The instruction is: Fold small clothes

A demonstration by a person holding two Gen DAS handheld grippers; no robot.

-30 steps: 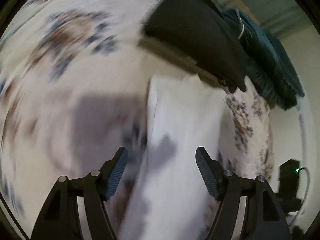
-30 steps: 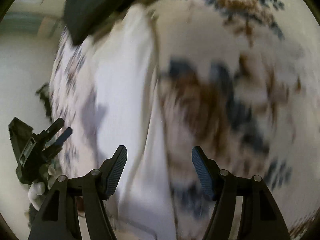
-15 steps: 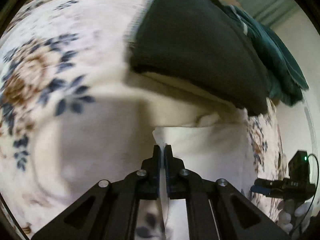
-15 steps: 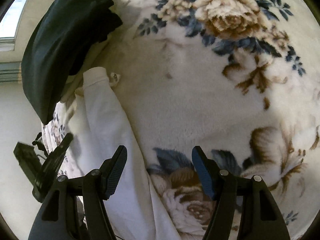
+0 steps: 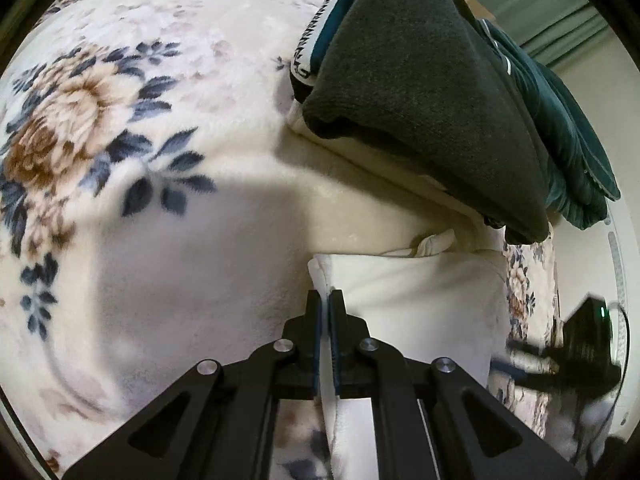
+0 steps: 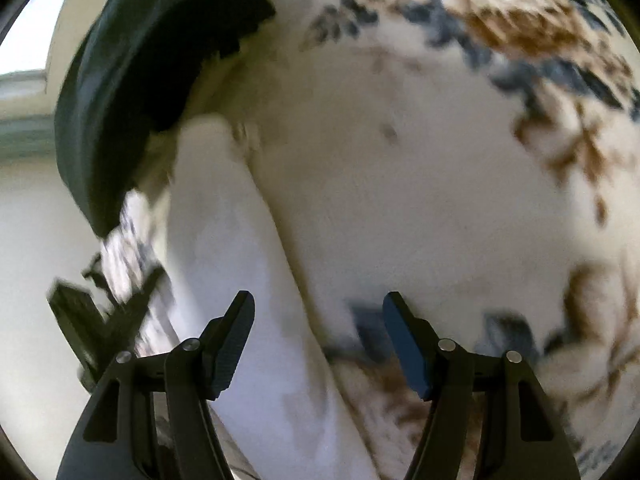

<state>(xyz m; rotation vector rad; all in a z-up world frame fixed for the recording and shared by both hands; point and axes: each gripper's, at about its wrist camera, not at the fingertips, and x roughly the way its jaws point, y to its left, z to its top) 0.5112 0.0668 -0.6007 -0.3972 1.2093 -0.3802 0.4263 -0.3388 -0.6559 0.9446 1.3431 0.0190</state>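
Note:
A white garment (image 5: 412,300) lies on a floral blanket (image 5: 120,140), folded into a long strip. My left gripper (image 5: 325,304) is shut on the garment's left edge near its far corner. In the right wrist view the same white garment (image 6: 240,264) runs from the middle down to the bottom edge. My right gripper (image 6: 318,320) is open and empty, hovering over the garment's right edge and the blanket (image 6: 440,184). My right gripper also shows blurred at the lower right of the left wrist view (image 5: 532,372).
A stack of folded dark clothes, a grey piece (image 5: 420,92) on top and teal ones (image 5: 560,132) behind, sits just beyond the white garment; it also shows in the right wrist view (image 6: 132,80). The blanket's edge drops off at the right (image 5: 528,304).
My left gripper went from open over the garment to shut on its edge and has stayed there. My right gripper has moved closer to the garment and the view is blurred by motion.

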